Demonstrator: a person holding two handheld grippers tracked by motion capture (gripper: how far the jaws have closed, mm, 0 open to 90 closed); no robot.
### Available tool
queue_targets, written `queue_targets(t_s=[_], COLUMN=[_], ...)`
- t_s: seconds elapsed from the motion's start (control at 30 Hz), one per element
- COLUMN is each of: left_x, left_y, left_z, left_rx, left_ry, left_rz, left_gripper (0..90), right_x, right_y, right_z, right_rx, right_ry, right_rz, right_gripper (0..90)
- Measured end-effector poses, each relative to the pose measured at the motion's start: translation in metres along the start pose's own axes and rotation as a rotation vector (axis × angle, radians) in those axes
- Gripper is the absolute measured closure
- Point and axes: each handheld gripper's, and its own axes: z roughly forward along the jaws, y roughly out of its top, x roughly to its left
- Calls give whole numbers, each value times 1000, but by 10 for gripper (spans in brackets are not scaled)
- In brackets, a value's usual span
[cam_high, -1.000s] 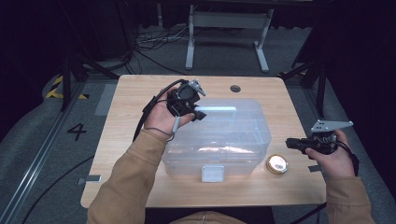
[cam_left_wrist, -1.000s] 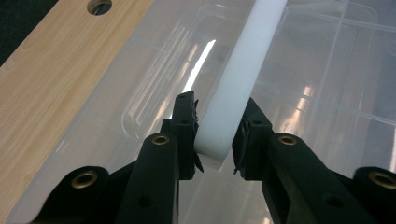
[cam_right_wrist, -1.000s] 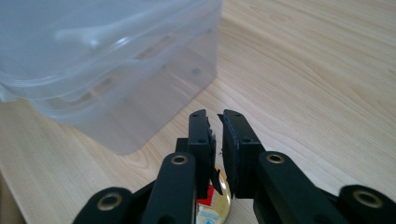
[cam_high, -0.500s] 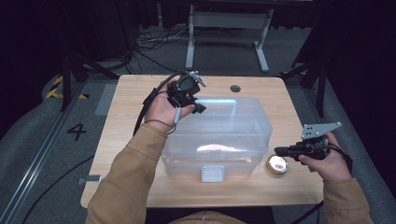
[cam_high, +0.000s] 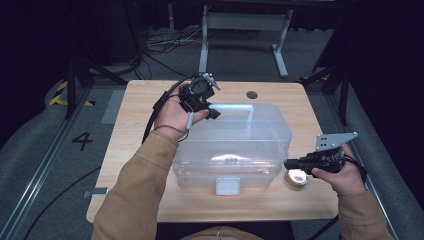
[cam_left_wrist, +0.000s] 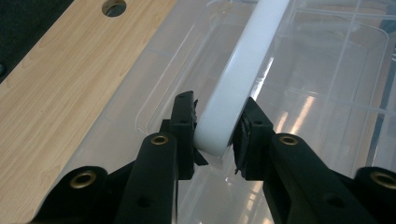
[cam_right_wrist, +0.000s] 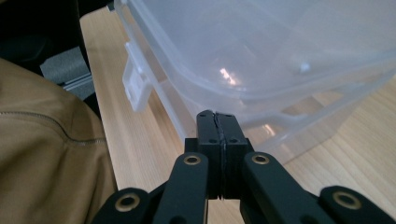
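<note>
A clear plastic box with a lid stands in the middle of the wooden table. Its white handle lies along the top of the lid. My left gripper is at the handle's left end, and in the left gripper view both pads press on the white handle. My right gripper is held level at the box's right side, low, with its jaws shut on nothing. In the right gripper view its tips point at the lower edge of the box.
A small round brass-coloured object lies on the table just right of the box, under the right gripper. A white latch hangs at the box's front. A cable hole sits behind the box. Metal stand legs are on the floor beyond.
The right hand has moved left and a little down, towards the box's right side. The left hand keeps its hold at the handle and has barely shifted.
</note>
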Motion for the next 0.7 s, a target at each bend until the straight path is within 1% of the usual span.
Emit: queue_targets(t_s=[0.03, 0.1, 0.17, 0.2, 0.23, 0.27, 0.33, 0.4, 0.43, 0.5, 0.57, 0.6, 0.7], left_x=[0, 1, 2, 2, 2, 2, 0, -1, 0, 1, 1, 1, -1], left_y=[0, 0, 0, 0, 0, 0, 1, 0, -1, -4, -8, -10, -13], left_z=[0, 0, 0, 0, 0, 0, -2, -6, -10, -19, -29, -32, -39], left_rx=[-5, -2, 1, 0, -5, -5, -8, -27, -40, -78, -107, -118, -127], left_ry=[1, -6, -15, -27, -40, -44, -32, -12, -12, -11, 1, -1, -5], left_rz=[-4, -7, -14, -19, -28, -28, -27, -29, -33, -57, -65, -66, -61], left_gripper=[725, 725, 722, 716, 663, 609, 564, 535, 526, 514, 514, 518, 531], right_x=[1, 1, 1, 2, 2, 1, 1, 1, 2, 2, 2, 2, 1], right_y=[1, 1, 1, 1, 1, 1, 2, 2, 2, 3, 4, 4, 5], right_z=[0, 0, 0, 0, 0, 0, -1, -1, -1, -2, -2, -3, -3], right_rx=[-7, -13, -11, -8, -8, -16, -25, -31, -32, -37, -47, -49, -57], right_ry=[-13, -24, -26, -26, -30, -28, -31, -34, -35, -39, -45, -47, -50], right_rz=[-4, -8, -6, -5, -5, -3, -2, -2, -1, 0, 0, 0, 3], right_gripper=[900, 900, 900, 900, 900, 900, 900, 900, 900, 900, 900, 900, 900])
